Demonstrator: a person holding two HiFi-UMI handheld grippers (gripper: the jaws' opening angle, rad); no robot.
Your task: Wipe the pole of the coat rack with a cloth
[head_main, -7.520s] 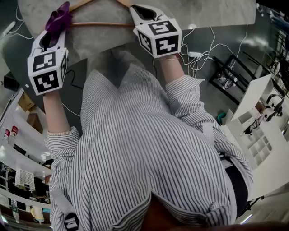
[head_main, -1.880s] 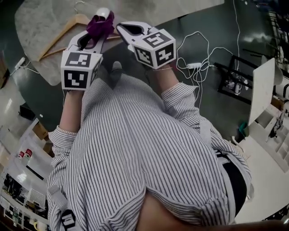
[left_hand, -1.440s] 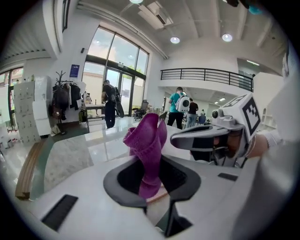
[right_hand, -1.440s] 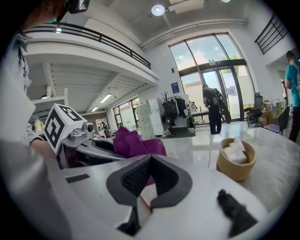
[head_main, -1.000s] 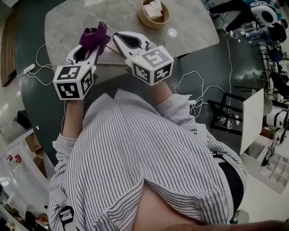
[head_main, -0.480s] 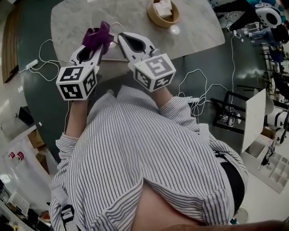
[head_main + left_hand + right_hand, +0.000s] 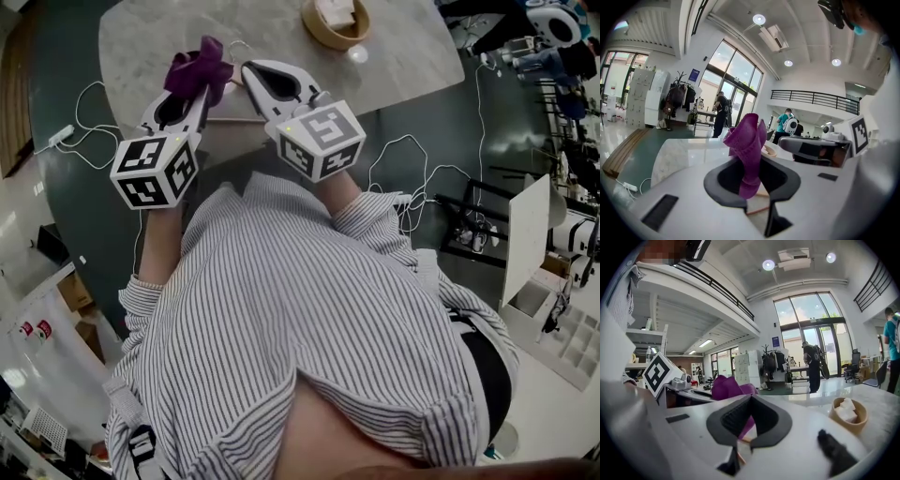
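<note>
Pale, veined marble tops the table (image 7: 403,58) under both grippers, with dark floor and loose white cables (image 7: 412,183) beyond its rounded edge. Against half a second ago little has changed: the two grippers hold the same pose over the near edge and the round wooden bowl (image 7: 311,30) of white lumps sits slightly higher in the head view. The left gripper (image 7: 199,92) still has its jaws closed on the cloth (image 7: 195,67), a soft purple fabric bunched into crumpled folds that stand up past the black pads. The right gripper (image 7: 253,73) has its jaws drawn together with nothing in them. A thin wooden rod (image 7: 234,119) lies on the marble beneath them. The coat rack (image 7: 677,96), hung with dark garments, stands well apart by the tall windows. The person's shirt (image 7: 309,328) is finely striped.
</note>
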